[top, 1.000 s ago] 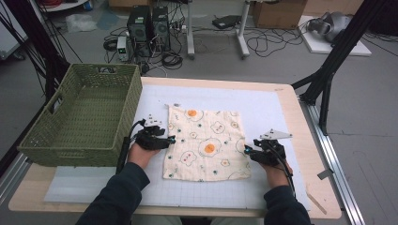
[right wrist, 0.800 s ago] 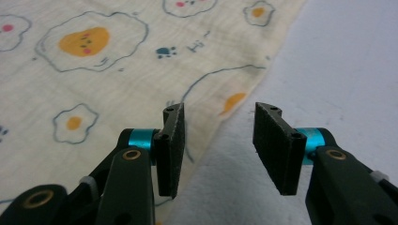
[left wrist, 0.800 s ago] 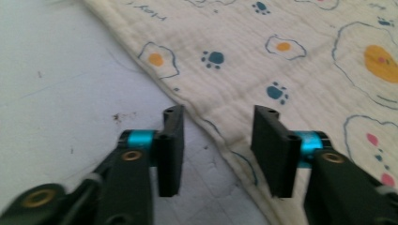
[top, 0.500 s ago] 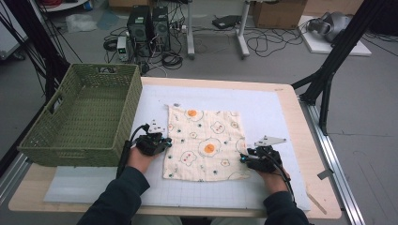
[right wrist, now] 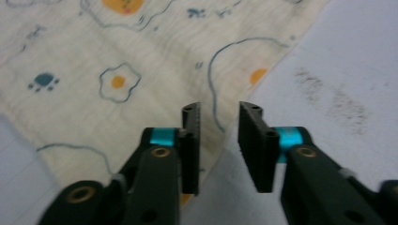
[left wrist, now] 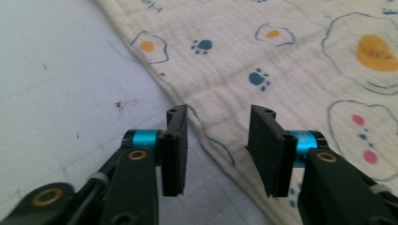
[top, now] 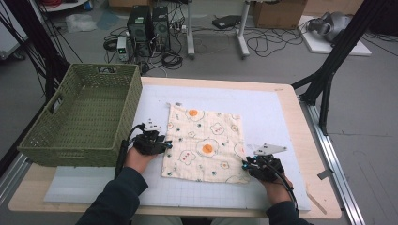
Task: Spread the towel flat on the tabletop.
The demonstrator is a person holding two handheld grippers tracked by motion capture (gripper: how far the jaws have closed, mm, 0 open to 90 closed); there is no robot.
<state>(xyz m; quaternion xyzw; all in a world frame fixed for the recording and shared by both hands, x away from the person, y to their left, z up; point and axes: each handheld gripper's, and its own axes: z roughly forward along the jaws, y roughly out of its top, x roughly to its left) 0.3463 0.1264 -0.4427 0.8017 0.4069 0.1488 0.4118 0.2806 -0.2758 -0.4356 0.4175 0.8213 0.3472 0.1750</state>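
Note:
A cream cloth [top: 206, 140] printed with fried eggs and blue paws lies flat on the white mat [top: 267, 112]. My left gripper [top: 165, 144] sits low at the cloth's left edge. In the left gripper view its jaws [left wrist: 218, 115] have just been opening and stand apart, with the hem of the cloth [left wrist: 291, 61] running under the gap, untouched by the pads. My right gripper [top: 245, 164] is at the cloth's near right corner. Its jaws [right wrist: 219, 110] have just been closing but a gap remains, and the edge of the cloth [right wrist: 155, 56] lies beneath it.
A green woven basket [top: 129, 110] stands on the table's left part, close to my left hand. The wooden table edge [top: 324, 187] runs along the right. Computers, cables and a black stand leg are on the floor beyond the table.
My right gripper has slid a little nearer and leftward, toward the cloth's near right corner. The left hand and the cloth have stayed in place.

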